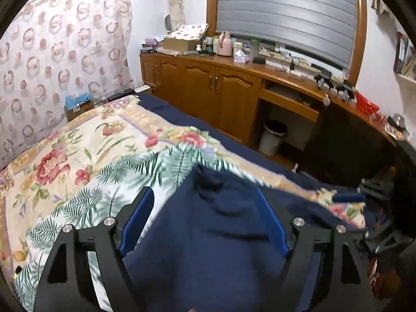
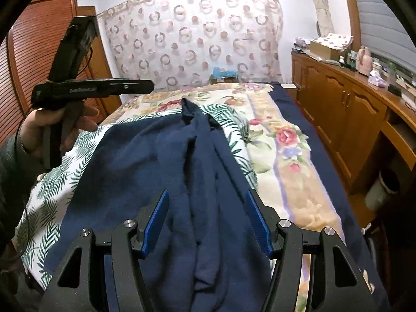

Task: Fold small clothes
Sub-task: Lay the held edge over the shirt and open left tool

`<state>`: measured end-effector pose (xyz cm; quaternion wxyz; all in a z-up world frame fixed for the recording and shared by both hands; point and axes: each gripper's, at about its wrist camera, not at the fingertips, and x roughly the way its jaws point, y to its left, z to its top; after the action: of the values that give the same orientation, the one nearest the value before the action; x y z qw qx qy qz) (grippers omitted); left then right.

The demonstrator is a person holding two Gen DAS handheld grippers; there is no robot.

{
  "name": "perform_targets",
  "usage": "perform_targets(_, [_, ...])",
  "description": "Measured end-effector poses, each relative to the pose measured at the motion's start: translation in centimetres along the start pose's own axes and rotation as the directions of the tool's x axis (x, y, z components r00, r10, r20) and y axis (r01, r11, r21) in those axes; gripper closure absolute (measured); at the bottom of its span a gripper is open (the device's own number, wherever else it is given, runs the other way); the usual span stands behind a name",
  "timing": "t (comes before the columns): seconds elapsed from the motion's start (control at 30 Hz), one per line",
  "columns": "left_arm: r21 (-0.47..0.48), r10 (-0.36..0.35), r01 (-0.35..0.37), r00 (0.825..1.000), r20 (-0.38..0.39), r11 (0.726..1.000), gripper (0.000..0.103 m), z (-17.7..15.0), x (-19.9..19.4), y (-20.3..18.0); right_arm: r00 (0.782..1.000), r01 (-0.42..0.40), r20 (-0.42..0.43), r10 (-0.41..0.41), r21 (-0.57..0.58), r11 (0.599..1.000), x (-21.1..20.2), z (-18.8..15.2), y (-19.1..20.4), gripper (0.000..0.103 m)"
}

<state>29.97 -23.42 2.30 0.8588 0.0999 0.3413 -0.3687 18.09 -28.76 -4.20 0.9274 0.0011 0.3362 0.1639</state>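
A navy blue garment (image 1: 208,247) (image 2: 145,156) lies rumpled on a palm-leaf print cloth (image 1: 85,208) on the bed, with a long raised fold running away from me in the right wrist view. My left gripper (image 1: 203,191) stands open over one corner of the garment, its blue pads (image 1: 137,221) wide apart and clear of the cloth. In the right wrist view a hand (image 2: 52,127) holds that gripper above the bed's left side. My right gripper (image 2: 206,192) is open low over the garment's near end, astride the fold, and its pads do not press on it.
A floral bedspread (image 2: 280,140) covers the bed over a navy sheet (image 2: 312,140). A wooden cabinet (image 1: 208,88) with a cluttered top runs along the right side, with a waste bin (image 1: 273,137) under it. A patterned curtain (image 2: 195,33) hangs behind the bed and a slatted wardrobe (image 2: 33,52) stands at the left.
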Motion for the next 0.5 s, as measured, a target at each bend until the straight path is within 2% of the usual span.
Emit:
perform_targets(0.13, [0.011,0.023,-0.023,0.999,-0.036,1.000,0.023,-3.5,-0.9,-0.8,1.000,-0.006,-0.024,0.006,-0.020,1.000,-0.3,0.0,-0.1,0.040])
perform_targets(0.37, [-0.036,0.056,-0.061,0.991,-0.124,0.997,0.023,-9.7,-2.6,-0.6,0.995,0.013,-0.096,-0.019,-0.059,0.998,-0.6,-0.6,0.5,0.041])
perform_targets(0.43, [-0.053,0.063,-0.070,0.989,-0.130,0.996,0.023,-10.6,-3.2,-0.5,0.993,0.022,-0.112,-0.030,-0.072,0.997,-0.7,-0.5,0.6,0.050])
perform_targets(0.5, [-0.074,0.067,-0.077,0.989,-0.130,0.994,0.023,-11.4,-3.9,-0.5,0.991,0.046,-0.121,-0.056,-0.088,0.995,-0.9,-0.5,0.7,0.071])
